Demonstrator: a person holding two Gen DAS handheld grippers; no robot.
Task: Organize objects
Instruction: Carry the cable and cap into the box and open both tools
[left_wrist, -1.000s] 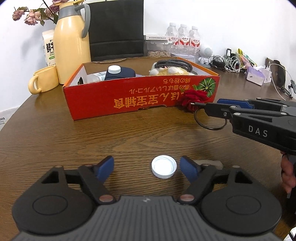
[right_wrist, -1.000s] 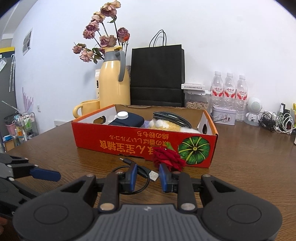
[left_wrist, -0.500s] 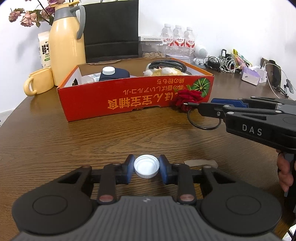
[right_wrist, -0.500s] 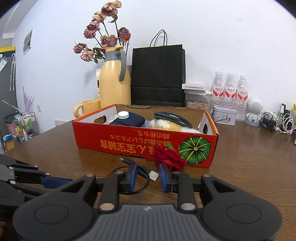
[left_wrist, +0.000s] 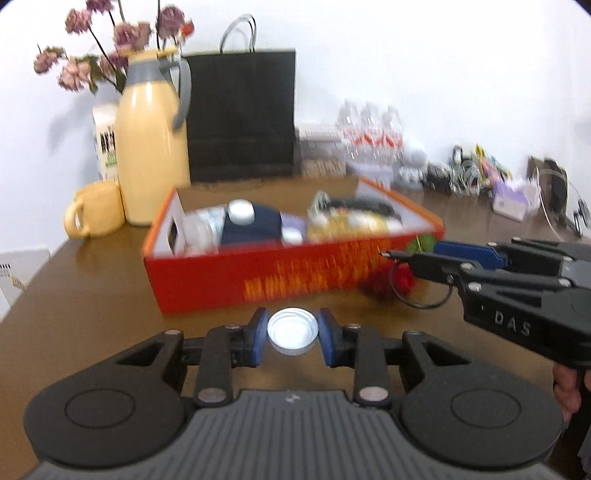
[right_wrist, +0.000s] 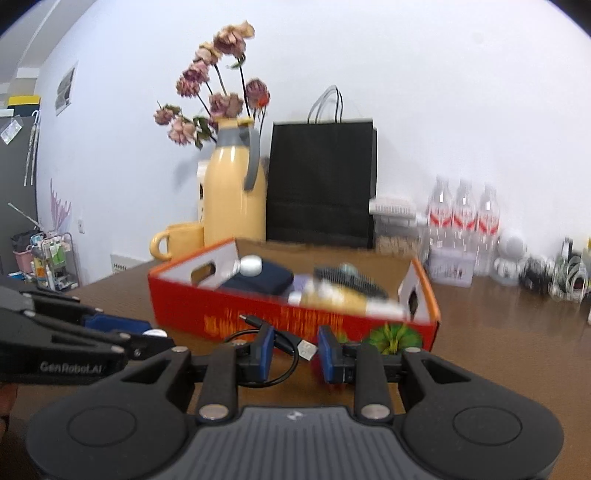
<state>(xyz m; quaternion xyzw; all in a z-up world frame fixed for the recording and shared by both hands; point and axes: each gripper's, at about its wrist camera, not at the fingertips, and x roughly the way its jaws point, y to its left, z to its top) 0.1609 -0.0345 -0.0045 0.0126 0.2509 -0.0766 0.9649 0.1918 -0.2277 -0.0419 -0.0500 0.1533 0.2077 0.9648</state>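
Observation:
My left gripper (left_wrist: 292, 336) is shut on a white bottle cap (left_wrist: 292, 335) and holds it above the table, in front of the red cardboard box (left_wrist: 280, 273). My right gripper (right_wrist: 295, 349) is shut on a black USB cable (right_wrist: 284, 343) whose loop hangs below the fingers. It holds the cable just in front of the box (right_wrist: 258, 314). In the left wrist view the right gripper (left_wrist: 417, 260) is at the right with the cable loop (left_wrist: 421, 295) under it. A red fabric rose (left_wrist: 388, 282) lies by the box's front right corner.
The box holds a dark pouch (left_wrist: 251, 227), a plastic bottle, a yellow item and a black hose. Behind stand a yellow thermos jug (left_wrist: 151, 155) with dried flowers, a yellow mug (left_wrist: 94, 214), a black paper bag (left_wrist: 240, 114), water bottles (right_wrist: 465, 221) and tangled cables (left_wrist: 469, 170).
My left gripper closed on the white cap and lifted it off the table toward the box. My right gripper rose with the cable and moved closer to the box.

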